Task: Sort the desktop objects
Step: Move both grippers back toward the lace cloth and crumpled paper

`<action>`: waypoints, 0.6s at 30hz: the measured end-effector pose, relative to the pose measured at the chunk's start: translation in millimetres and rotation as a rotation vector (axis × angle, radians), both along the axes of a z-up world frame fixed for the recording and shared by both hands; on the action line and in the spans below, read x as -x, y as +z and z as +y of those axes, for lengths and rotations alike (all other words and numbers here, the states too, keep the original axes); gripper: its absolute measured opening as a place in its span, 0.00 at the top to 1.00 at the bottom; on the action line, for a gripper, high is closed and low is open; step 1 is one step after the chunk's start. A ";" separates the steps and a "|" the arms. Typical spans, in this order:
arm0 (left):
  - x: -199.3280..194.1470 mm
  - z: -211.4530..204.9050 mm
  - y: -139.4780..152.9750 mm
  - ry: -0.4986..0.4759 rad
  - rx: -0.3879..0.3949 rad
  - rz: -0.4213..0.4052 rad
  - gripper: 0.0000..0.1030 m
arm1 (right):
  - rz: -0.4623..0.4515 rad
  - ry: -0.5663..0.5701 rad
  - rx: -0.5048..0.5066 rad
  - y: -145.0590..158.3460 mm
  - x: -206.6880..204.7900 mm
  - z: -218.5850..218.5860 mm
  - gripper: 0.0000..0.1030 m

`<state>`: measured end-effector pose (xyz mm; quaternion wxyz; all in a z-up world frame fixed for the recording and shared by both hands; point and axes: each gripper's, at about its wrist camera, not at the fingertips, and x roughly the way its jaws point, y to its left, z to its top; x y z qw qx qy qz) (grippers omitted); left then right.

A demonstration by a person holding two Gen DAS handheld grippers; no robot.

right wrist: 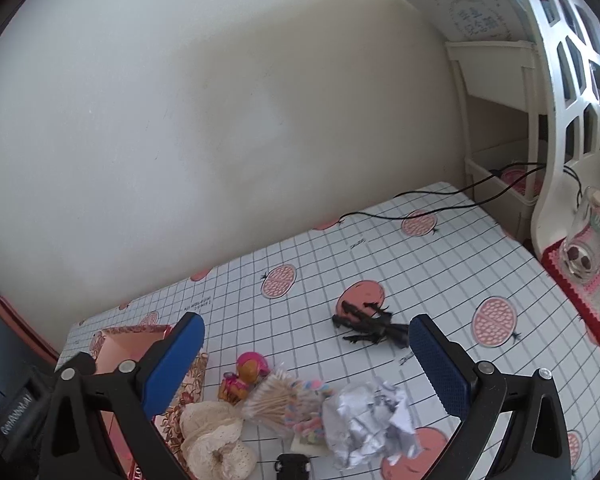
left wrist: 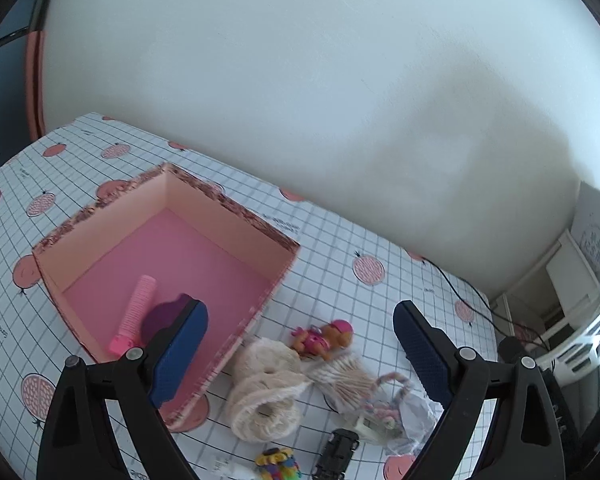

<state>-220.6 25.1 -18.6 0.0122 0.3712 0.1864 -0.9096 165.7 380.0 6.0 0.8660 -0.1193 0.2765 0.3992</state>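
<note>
Beside the pink box (left wrist: 204, 216), cream lace (left wrist: 260, 396) lies crumpled; both hand-held grippers released.

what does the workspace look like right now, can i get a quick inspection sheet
Surface: table under a white grid cloth with pink fruit prints.
Job's things: open pink box holding a pink hair roller and a purple item. Outside it: toy figure, cream lace item, cotton swab bundle, crumpled foil, black toy car, colourful block toy, black toy animal.
Clutter: glass mug on a crocheted mat.
Grippers: left gripper open, empty; right gripper open, empty.
Cables: black cable along the far edge.
Surroundings: plain wall; white shelf unit.
</note>
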 end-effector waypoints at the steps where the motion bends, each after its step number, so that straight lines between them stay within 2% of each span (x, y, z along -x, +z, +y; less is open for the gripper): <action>1: 1.2 4.0 -1.6 -0.007 0.008 -0.013 0.08 | 0.012 -0.001 -0.001 2.2 -1.9 -3.3 0.00; 4: 6.5 16.8 -10.9 -0.030 0.028 -0.060 0.08 | 0.080 -0.012 0.030 -0.3 -15.1 -6.3 0.00; 7: 13.6 30.0 -25.3 -0.066 0.029 -0.128 0.08 | 0.180 -0.032 0.151 -14.5 -30.5 -1.4 0.00; 12: 19.3 44.5 -53.4 -0.091 0.072 -0.241 0.08 | 0.257 -0.050 0.273 -38.7 -43.0 3.2 0.00; 15: 21.4 44.1 -69.2 -0.080 0.071 -0.305 0.08 | 0.269 -0.090 0.409 -64.6 -49.9 3.4 0.00; 18: 23.8 37.4 -84.2 -0.051 0.069 -0.362 0.09 | 0.318 -0.129 0.443 -81.1 -57.9 -5.0 0.00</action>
